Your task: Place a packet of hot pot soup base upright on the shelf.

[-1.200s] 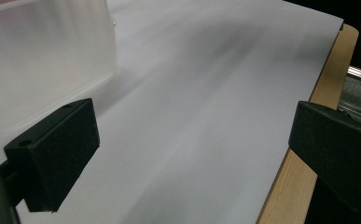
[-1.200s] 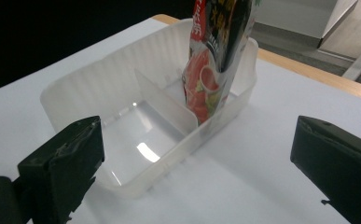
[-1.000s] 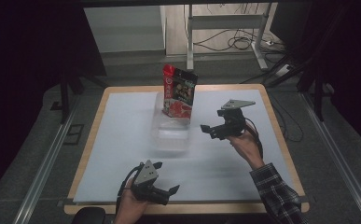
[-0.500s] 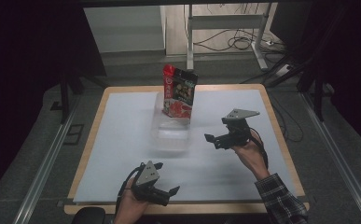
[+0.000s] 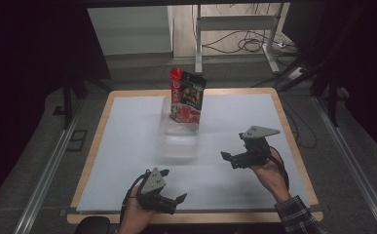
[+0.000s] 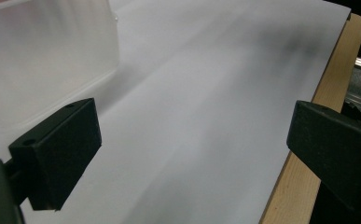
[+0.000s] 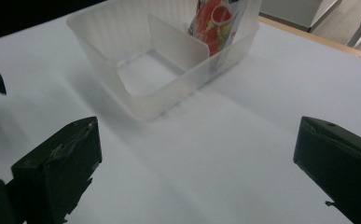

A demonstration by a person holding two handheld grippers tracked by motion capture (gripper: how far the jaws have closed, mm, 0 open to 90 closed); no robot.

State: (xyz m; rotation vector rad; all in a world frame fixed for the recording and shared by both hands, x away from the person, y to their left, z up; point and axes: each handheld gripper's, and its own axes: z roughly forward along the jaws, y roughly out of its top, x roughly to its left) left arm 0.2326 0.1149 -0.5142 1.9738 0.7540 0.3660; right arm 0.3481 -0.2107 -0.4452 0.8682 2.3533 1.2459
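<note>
With both tools idle, the right gripper [image 5: 231, 160] has jaws wide and empty, aimed at the clear bin [image 7: 136, 98]. The snack packet [image 5: 188, 95] stands upright in its far compartment, probably leaning on the wall. The left gripper [image 5: 176, 191] is wide open too, holding nothing.

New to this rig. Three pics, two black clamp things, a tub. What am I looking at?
No robot here: a person holds a two-jaw hand gripper in each hand. The high view looks down on the white-topped table, with the left gripper and right gripper near its front. The other two pictures come from cameras riding on each gripper, looking along its black jaws. On the table stands a clear plastic bin with a divider; a red snack packet stands upright in its far compartment. Both grippers are open and hold nothing.
</note>
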